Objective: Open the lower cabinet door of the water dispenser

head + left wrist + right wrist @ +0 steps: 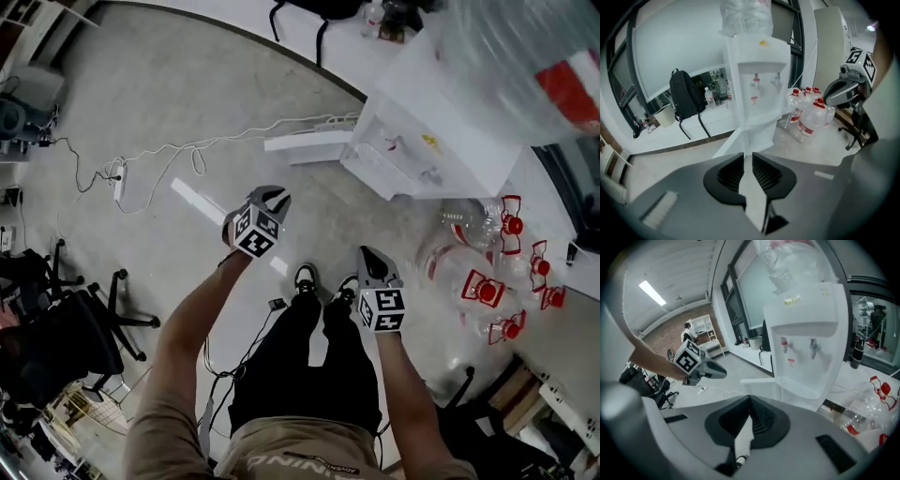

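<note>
The lower cabinet door (307, 143) of the water dispenser (412, 141) stands open. It is swung out to the left from the white body, and we can see into the white lower compartment behind it. The dispenser is at the far right of the scene, on the grey floor (187, 94), with a big clear bottle (516, 47) set upside down on its top.

Nothing touches the door. The left gripper (272, 195) is in the air in front of the dispenser, well apart from the door, and it points toward it and downward. In the left gripper view we see its two jaws with only a narrow gap between them; they are released and nothing is between them. The right gripper (367, 255) is nearer to the person and to the right of the left one, also well apart from the dispenser. In the right gripper view its jaws are clenched together, tips meeting, and they hold nothing.

Just to the right of the dispenser, several clear water bottles (478, 281) with red caps lie on the floor. Below the grippers we see the person's black shoes (305, 277). To the far left, a power strip (119, 178) with white cables lies on the floor, and a black office chair (56, 328) stands at the near left.
</note>
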The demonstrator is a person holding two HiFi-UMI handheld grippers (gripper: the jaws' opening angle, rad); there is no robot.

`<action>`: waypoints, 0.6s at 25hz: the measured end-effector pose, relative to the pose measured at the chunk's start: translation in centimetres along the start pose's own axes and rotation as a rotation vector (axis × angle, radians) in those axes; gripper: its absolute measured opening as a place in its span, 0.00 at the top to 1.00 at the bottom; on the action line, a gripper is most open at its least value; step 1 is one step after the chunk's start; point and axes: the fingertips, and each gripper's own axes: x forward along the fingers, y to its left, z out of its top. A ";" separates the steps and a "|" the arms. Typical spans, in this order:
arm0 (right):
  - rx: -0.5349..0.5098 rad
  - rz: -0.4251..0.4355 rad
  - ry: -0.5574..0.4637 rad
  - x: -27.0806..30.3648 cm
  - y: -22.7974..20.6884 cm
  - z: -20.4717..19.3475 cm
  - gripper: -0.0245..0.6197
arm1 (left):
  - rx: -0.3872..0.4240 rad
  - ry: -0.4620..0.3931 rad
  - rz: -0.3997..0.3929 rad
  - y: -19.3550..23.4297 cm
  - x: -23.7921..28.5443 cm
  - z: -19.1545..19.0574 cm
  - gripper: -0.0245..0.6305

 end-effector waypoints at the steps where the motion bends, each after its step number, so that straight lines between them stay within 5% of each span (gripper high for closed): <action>1: 0.005 0.008 -0.005 -1.4 0.5 0.3 0.95 | -0.016 -0.028 -0.005 -1.5 -1.4 1.1 0.88; 3: -0.003 0.016 0.000 -4.3 1.3 0.8 0.95 | -0.037 -0.078 -0.023 -4.6 -4.4 3.2 0.95; 10: -0.053 0.031 -0.016 -13.6 3.7 2.9 0.95 | -0.091 -0.122 -0.079 -12.7 -13.7 7.2 0.95; 15: -0.094 0.032 -0.035 -17.8 3.8 5.4 0.95 | -0.195 -0.213 -0.051 -14.9 -20.0 11.7 0.95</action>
